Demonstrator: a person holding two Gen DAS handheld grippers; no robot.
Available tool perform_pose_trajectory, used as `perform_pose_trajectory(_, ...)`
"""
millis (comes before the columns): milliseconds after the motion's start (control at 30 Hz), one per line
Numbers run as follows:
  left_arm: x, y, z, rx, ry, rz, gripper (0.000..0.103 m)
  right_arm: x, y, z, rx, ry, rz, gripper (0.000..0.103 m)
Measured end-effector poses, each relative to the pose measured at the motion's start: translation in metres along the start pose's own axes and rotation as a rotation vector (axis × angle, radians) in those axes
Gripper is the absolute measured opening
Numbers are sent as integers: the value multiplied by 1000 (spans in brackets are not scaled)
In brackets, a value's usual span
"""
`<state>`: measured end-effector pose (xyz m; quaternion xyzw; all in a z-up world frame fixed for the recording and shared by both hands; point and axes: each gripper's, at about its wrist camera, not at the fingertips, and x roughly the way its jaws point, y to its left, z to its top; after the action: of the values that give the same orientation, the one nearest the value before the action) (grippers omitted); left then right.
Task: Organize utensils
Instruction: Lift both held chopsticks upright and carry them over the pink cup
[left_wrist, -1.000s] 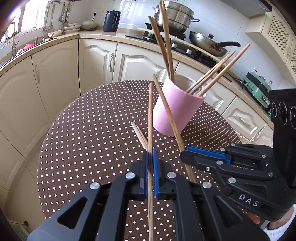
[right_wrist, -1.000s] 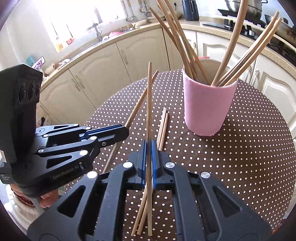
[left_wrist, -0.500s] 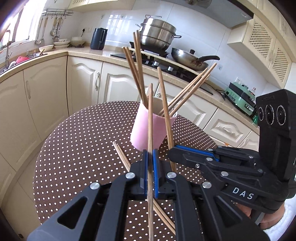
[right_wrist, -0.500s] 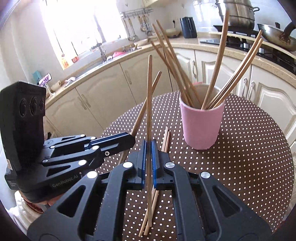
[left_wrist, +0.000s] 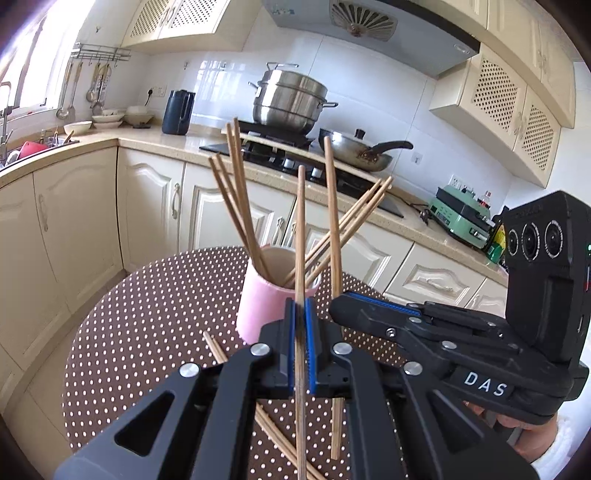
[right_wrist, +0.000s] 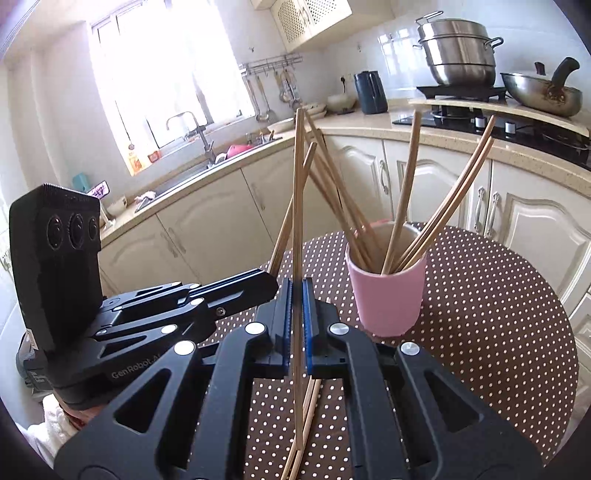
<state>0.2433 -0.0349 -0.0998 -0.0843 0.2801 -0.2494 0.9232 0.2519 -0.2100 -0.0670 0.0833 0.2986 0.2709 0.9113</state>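
Grippers, left (left_wrist: 301, 325) and right (right_wrist: 297, 314), side by side, fingers each pinching an upright chopstick (left_wrist: 301, 229) beside the pink cup (right_wrist: 386, 295)

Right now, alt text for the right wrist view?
The right tongs are shut on a single chopstick held upright over a brown polka-dot table. A pink cup of chopsticks stands ahead right; the left tongs hold another chopstick at left.

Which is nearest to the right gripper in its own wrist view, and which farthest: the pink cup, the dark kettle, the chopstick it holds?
1. Chopstick, clamped upright in the right gripper jaws.
2. Pink cup, right, on the dotted table.
3. Dark kettle, back counter.
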Motion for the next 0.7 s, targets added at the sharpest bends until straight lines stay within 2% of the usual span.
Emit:
perform_pose_trajectory(267,9,-7,28,12,-79,-33,5,-11,-6,22,14,-92,-6,6)
perform_pose_trajectory(500,21,-8,52,-8,-183,-37,5,-17,-13,47,22,-199,-37,6)
perform_pose_trajectory(700,37,-7,70,-20,-261,-6,6,-9,-17,64,-1,-265,-78,6)
